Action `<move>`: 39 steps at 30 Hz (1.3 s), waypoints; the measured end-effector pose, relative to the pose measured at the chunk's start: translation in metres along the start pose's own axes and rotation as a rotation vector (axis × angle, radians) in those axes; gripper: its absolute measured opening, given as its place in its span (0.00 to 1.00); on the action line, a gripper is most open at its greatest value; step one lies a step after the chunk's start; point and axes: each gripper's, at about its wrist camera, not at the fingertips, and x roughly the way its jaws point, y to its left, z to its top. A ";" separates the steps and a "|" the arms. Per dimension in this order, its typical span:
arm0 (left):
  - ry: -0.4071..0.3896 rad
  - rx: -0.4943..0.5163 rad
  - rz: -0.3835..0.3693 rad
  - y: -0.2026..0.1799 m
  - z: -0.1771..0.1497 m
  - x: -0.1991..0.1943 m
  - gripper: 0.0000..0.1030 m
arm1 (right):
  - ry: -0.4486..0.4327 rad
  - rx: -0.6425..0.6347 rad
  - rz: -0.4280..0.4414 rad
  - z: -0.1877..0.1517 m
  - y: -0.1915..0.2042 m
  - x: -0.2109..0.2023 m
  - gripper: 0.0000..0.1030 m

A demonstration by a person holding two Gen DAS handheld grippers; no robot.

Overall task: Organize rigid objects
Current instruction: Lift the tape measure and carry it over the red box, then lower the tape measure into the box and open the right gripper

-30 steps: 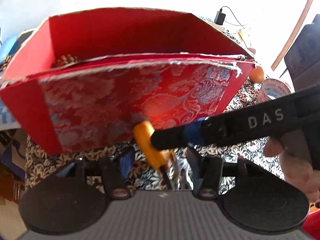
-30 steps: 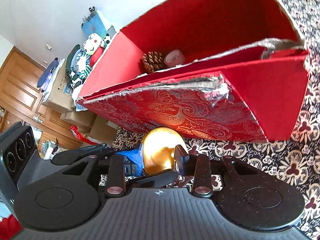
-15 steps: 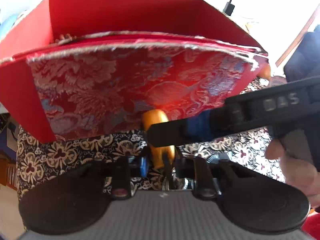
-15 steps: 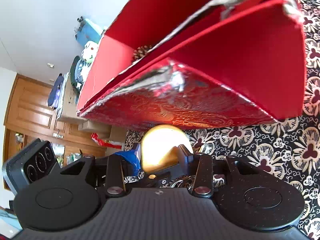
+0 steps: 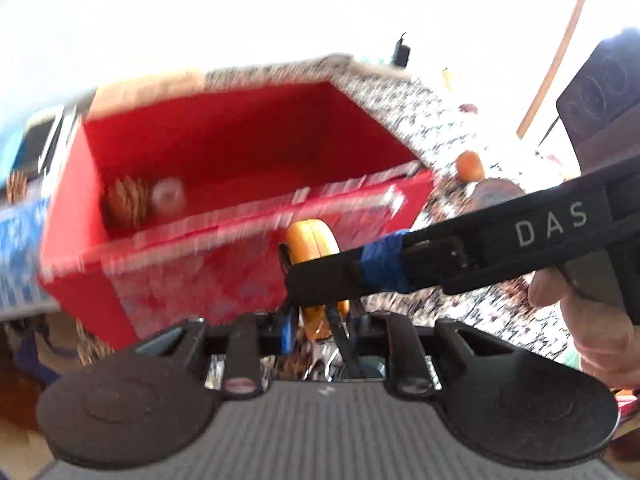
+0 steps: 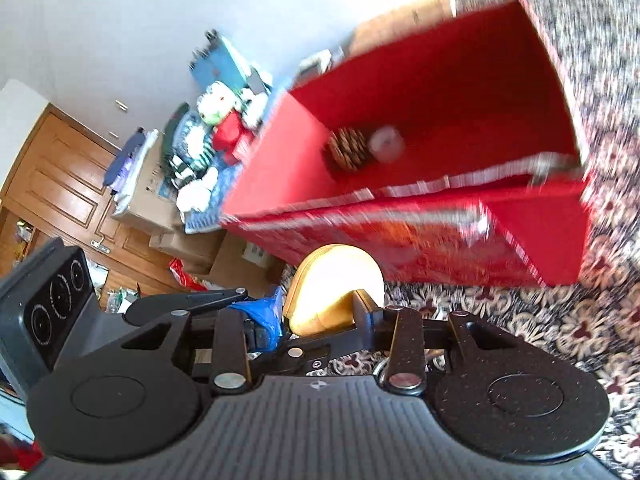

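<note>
Right claw [image 6: 324, 312] is clamped on the gold disc [image 6: 336, 280], a flat round yo-yo-looking thing, held just in front of the red box [image 6: 440, 120] and low against its near wall. The left claw [image 5: 312, 320] sits pinched nearly closed around the same disc [image 5: 314, 240] from below, and whether it's really gripping or just touching, I can't tell. Both views are smeared, so things are moving fast.

Stuff that could go sideways, imo:
- The disc isn't above the rim, so pushing forward from here rams it into the near wall and shoves the box along the surface [image 6: 580, 340].
- Two claws on one smooth disc: if they pull differently, it could pop out.
- The pinecone [image 6: 347, 154] and a small pale roll [image 6: 386, 144] sit in the box's left corner, so a drop there bounces off them. The right side is bare.
</note>
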 end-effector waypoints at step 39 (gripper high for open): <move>0.318 -0.207 0.159 0.121 0.129 0.162 0.19 | 0.010 0.122 -0.136 0.141 -0.077 0.109 0.18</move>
